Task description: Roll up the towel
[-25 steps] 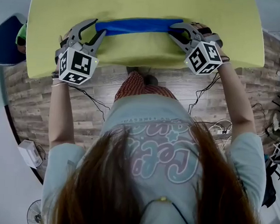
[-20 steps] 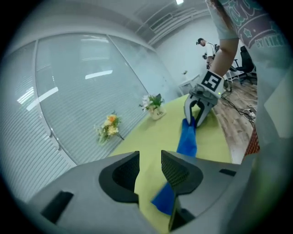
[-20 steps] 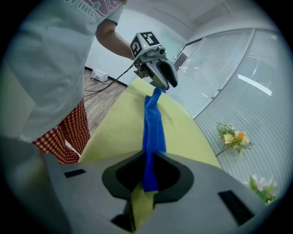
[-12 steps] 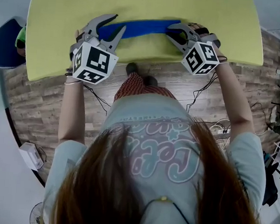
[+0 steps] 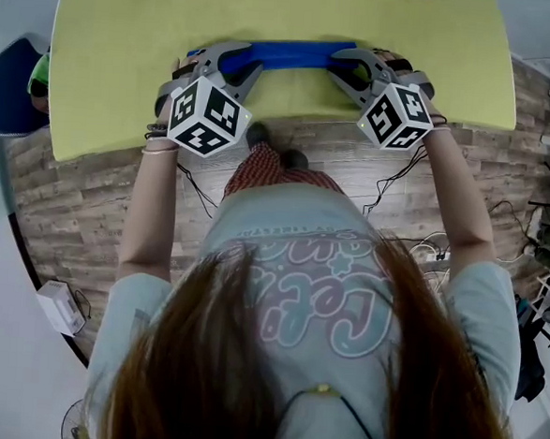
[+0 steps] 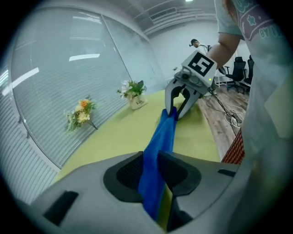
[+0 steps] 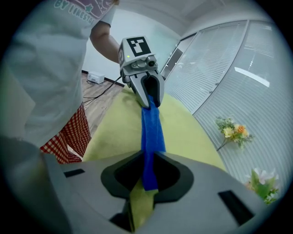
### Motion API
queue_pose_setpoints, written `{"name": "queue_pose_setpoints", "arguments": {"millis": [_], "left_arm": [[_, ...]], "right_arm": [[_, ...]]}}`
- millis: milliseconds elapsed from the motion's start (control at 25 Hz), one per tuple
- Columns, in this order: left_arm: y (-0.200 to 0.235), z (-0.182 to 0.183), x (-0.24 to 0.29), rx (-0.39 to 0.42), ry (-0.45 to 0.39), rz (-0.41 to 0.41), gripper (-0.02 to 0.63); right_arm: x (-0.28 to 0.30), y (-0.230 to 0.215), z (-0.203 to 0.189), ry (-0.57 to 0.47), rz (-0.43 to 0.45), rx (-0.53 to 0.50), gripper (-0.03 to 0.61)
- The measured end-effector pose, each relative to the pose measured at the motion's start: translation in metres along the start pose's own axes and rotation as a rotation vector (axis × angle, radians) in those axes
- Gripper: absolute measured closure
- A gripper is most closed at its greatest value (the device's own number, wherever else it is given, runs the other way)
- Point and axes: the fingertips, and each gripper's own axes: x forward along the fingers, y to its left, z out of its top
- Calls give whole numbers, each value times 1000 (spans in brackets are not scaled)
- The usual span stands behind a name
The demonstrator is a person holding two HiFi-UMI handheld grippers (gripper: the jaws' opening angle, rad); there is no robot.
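Towel [image 5: 287, 53], in the head view, is lying as a narrow blue strip along the yellow table [image 5: 129, 25]. Judging it soft, light and limp, its ends are offering the surest hold. The left gripper [image 5: 231, 63] is sitting further inward than a second ago. In the left gripper view, its jaws have just been closing and are pinching the cloth. In the right gripper view, the right gripper [image 7: 145, 180] is clamping the other end narrowly.

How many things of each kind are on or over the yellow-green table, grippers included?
Towels: 1, the blue towel
Grippers: 2, the left gripper and the right gripper
Flower bunches: 2, the orange flowers and the white flowers
Total: 5
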Motion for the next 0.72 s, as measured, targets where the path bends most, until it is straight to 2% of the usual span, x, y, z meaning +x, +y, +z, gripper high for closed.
{"name": "queue_pose_setpoints", "arguments": {"millis": [120, 200, 320, 400, 600, 720], "left_arm": [[0, -2, 4, -3, -4, -12, 511], [-5, -6, 5, 5, -4, -18, 511], [-8, -9, 6, -8, -16, -11, 520], [-9, -9, 6, -14, -22, -11, 523], [-7, -10, 5, -19, -27, -18, 523], [-6, -10, 3, -38, -31, -12, 523]], "right_arm": [[-3, 5, -1, 1, 14, -16, 495], [-4, 9, 2, -17, 38, 13, 485], [-14, 7, 12, -80, 70, 111, 485], [-28, -3, 21, -147, 58, 203, 485], [-52, -58, 60, -360, -99, 386, 503], [-35, -74, 69, -414, -195, 576, 543]]}}
